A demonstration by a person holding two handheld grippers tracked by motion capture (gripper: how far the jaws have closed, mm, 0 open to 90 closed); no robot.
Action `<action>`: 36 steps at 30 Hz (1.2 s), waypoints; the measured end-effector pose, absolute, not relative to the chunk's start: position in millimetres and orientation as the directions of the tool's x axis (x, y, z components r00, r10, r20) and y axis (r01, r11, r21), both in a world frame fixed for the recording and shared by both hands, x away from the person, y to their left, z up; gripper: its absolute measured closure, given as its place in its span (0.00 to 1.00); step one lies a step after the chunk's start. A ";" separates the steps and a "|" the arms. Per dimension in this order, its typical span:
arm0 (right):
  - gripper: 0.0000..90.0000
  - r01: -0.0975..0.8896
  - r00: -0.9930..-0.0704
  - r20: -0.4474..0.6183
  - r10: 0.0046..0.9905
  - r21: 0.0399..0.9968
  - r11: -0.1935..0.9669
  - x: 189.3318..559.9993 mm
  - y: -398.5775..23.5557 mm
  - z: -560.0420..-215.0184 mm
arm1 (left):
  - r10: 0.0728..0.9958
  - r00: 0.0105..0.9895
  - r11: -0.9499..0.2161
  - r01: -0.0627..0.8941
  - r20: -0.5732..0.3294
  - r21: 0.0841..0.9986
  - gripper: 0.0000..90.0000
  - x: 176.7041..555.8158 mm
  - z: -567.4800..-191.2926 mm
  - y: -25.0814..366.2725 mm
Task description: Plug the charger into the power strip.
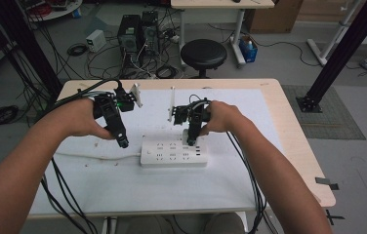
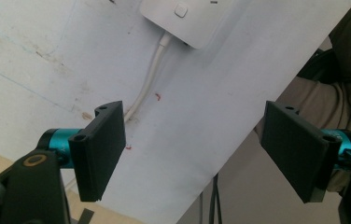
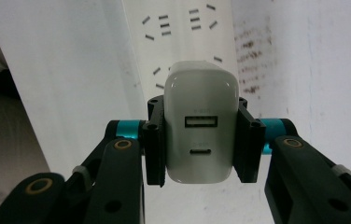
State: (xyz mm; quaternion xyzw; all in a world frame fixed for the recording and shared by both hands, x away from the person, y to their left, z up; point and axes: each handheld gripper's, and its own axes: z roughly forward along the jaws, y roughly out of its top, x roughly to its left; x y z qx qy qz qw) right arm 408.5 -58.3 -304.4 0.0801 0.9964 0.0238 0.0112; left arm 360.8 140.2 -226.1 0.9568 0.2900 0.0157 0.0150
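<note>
A white power strip (image 1: 173, 151) lies mid-table on a white sheet, its cord (image 1: 98, 157) running left. My right gripper (image 1: 191, 140) is shut on a white USB charger (image 3: 201, 122), which stands over the strip's right end (image 3: 178, 32); the charger's two ports face the camera. Whether its prongs are in a socket is hidden. My left gripper (image 1: 122, 142) hovers just left of the strip, open, with nothing between its black pads (image 2: 100, 149). The left gripper view shows the strip's switch end (image 2: 183, 18) and the cord (image 2: 148, 79).
The wooden table (image 1: 294, 131) is covered by a white sheet (image 1: 123, 180). Black cables (image 1: 64, 195) hang off the front edge. Beyond the far edge stand a black stool (image 1: 203, 53) and computer gear (image 1: 137, 34) on the floor.
</note>
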 end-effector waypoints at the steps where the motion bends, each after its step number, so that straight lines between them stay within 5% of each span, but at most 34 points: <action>1: 0.69 0.146 -0.989 -0.024 0.148 0.050 0.988 410.2 -56.0 -307.4 | 0.553 0.833 -0.833 0.552 0.023 0.033 0.25 361.0 -226.2 140.1; 36: 0.69 0.036 -0.999 -0.013 0.036 0.006 0.999 428.2 -45.9 -348.1 | 0.539 0.842 -0.842 0.538 0.005 0.024 0.25 367.9 -233.6 142.8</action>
